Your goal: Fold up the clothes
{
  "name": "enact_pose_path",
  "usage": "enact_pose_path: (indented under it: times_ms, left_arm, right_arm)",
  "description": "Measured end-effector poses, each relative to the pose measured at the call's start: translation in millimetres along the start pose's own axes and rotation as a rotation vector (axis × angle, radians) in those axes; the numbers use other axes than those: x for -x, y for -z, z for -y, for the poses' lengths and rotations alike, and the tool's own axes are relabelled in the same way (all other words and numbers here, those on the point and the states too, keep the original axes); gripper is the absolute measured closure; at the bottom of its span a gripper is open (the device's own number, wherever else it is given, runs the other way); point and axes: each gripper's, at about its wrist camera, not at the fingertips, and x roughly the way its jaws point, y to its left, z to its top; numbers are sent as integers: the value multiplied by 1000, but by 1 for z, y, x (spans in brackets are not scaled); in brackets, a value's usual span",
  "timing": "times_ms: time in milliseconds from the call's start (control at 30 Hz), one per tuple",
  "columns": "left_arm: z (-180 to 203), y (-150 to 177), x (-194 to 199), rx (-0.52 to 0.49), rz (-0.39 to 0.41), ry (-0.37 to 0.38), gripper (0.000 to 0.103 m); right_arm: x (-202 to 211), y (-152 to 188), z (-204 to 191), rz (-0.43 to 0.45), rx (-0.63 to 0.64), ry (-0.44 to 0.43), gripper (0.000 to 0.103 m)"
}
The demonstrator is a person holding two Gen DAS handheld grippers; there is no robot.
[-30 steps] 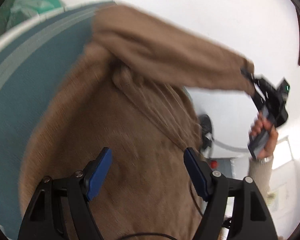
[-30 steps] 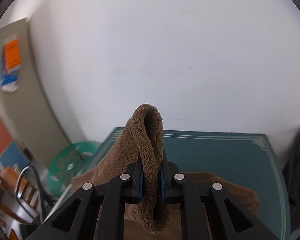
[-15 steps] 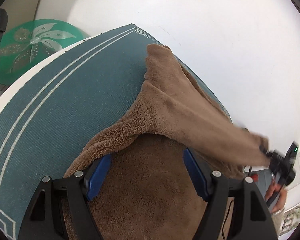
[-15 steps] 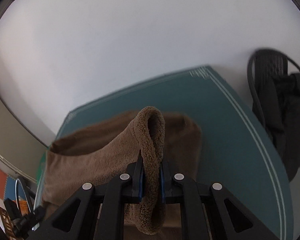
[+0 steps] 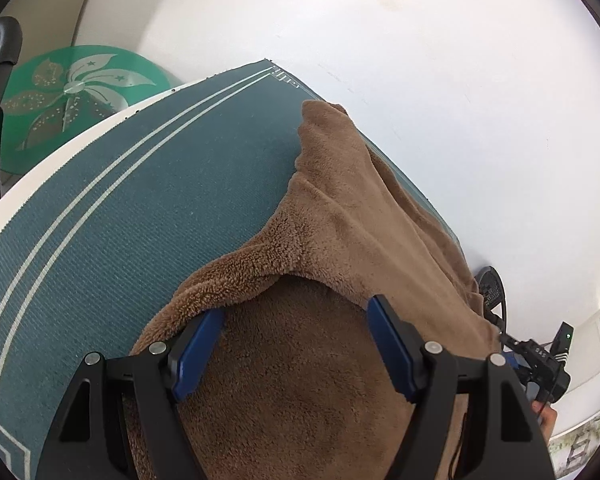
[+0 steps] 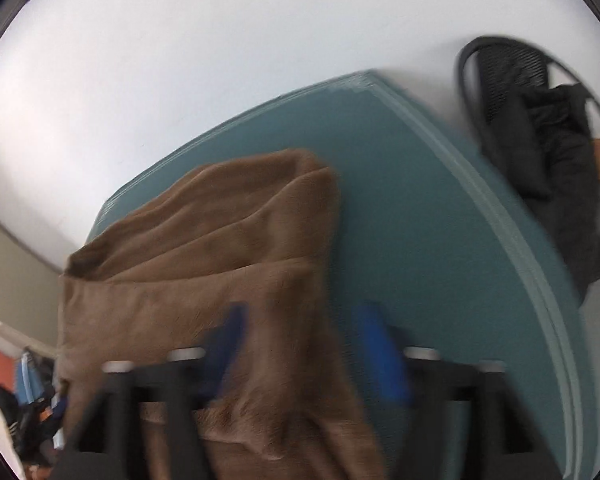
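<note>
My right gripper (image 6: 300, 356) is opening its blue-padded fingers (image 6: 380, 356) at this moment. The cuff of the brown fleece garment (image 6: 204, 264) lies loose between them, no pad pressing it, though that view is blurred. My left gripper (image 5: 296, 348) holds its blue-padded fingers (image 5: 196, 354) spread wide and released above the fleece body. Its left pad sits under a raised fold; I cannot tell whether it touches.

Outward from there, the garment lies on the teal ribbed surface (image 5: 112, 216) with pale border stripes. In the left view a sleeve runs from twelve o'clock down to four o'clock, draped across the body. A green round tabletop (image 5: 68, 100) with a white flower shows at ten o'clock. In the right view a black mesh chair (image 6: 516, 80) hung with dark clothing stands at two o'clock.

I judge the sleeve fold is just being laid down. Next I need to draw the right fingers clear without dragging the cuff, then smooth the sleeve flat and take a fresh edge.
</note>
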Motion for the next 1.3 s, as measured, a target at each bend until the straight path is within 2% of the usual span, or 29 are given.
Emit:
enact_pose_path:
  times_ms: [67,167,267,367,500,600,733,800,867,1033,1167,1300]
  left_arm:
    - [-2,-2,1,12,0,7,25]
    - [10,-6,-4,38,-14,-23,25]
    - [31,-9,0,14,-6,-41,25]
    - [47,-16,-2,-17,-3,0,25]
    - [42,-33,-14,17,17,12,25]
    - [22,-43,-17,105,18,60,25]
    - [6,-40,-16,183,-6,139,25]
    - [4,-37,-14,200,-18,172,25]
    - [7,-34,-12,197,-32,206,25]
    - [10,-35,-16,230,-111,307,24]
    - [11,-36,-22,263,-162,340,24]
    - [12,-36,-24,279,-168,347,24]
  right_arm:
    - [10,3,3,35,9,8,27]
    - [26,13,-10,73,67,-57,27]
    - [34,26,-41,98,198,-115,27]
    - [17,42,-69,26,303,-173,27]
    - [-29,59,-89,-100,372,-98,26]
    - [-31,66,-102,-91,428,-49,24]
    - [-18,54,-130,-85,487,-92,24]
    - [-13,38,-155,-65,526,-124,24]
    - [-15,19,-190,-53,564,-193,24]
    - [-46,-16,-288,-77,667,-344,24]
    - [-95,-20,-359,-185,735,-422,24]
    - [-144,-4,-398,-340,783,-439,24]
